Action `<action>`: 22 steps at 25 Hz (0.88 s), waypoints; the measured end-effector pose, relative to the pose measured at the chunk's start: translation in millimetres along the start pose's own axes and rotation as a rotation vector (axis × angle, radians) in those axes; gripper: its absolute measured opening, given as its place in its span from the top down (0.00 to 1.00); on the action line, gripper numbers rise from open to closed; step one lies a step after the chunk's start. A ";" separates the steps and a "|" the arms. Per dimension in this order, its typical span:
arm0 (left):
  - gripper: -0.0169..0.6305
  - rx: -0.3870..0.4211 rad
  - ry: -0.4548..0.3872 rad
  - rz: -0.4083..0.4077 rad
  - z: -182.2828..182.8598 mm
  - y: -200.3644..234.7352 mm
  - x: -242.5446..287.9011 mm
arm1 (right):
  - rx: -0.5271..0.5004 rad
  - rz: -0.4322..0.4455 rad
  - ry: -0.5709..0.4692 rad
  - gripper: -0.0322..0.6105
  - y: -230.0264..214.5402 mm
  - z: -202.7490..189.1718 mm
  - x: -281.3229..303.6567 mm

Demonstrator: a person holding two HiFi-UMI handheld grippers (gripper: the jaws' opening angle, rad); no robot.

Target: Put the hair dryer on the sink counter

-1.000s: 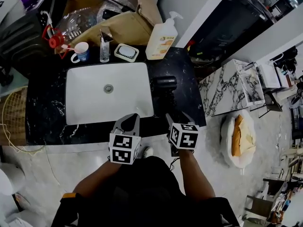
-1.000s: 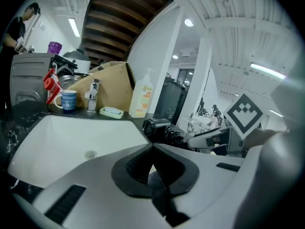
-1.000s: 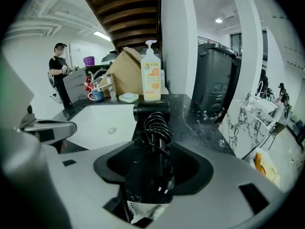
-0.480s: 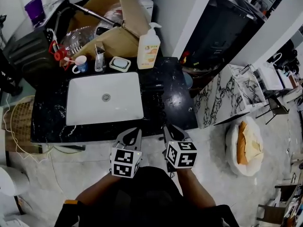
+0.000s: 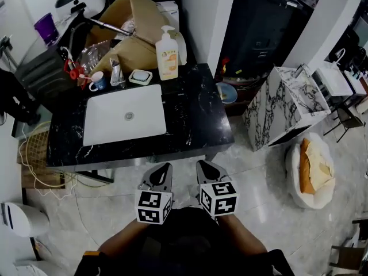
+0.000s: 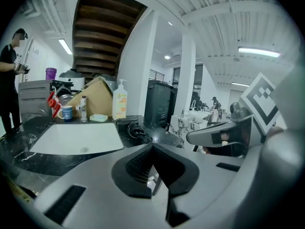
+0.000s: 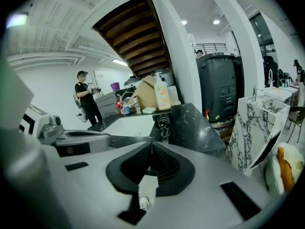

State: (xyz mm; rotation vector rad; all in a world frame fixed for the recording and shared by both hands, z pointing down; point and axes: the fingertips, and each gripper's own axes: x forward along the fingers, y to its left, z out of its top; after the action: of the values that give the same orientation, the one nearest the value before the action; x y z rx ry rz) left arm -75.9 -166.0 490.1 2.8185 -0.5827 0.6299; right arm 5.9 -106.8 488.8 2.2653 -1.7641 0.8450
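Already looks done, this one. At the back left corner of the sink counter stands a mug. A soap dish and a pump bottle come next along the back edge, all tucked behind the basin so the front is free for use. The white basin fills the counter's left half. Right of it, on the dark stone near the basin's right rim, lies the hair dryer with its cord bundled against it. It is black on black, so the head view barely shows it, but both gripper views pick it out. It sits well in from the front and right edges with nothing propping it, which I judge a sensible spot, unlikely to slide off or into the basin. Both grippers hang beyond the counter's front edge, side by side over the floor and well apart from the dryer. Left gripper: jaws pressed together, nothing between them. Right gripper: jaws have just been closing and now meet, also on nothing. Empty jaws held clear suit a thing that needs no more handling. My judgement is that the task is effectively complete, and the dryer only needs leaving where it lies.
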 end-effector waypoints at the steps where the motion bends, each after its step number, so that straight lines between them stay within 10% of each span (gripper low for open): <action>1: 0.96 -0.001 -0.002 0.006 -2.6 -4.7 -4.0 | 0.005 0.010 -0.002 0.92 0.9 -5.1 -5.3; 22: 0.96 0.013 -0.030 -0.006 -27.1 -59.1 -40.0 | 0.005 0.079 -0.025 0.93 13.7 -50.8 -63.7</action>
State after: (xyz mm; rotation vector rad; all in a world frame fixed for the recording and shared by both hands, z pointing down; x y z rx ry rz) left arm -94.5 -91.9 490.5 2.8453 -0.5769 0.5932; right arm -33.6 -34.5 495.4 2.2321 -1.8755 0.8391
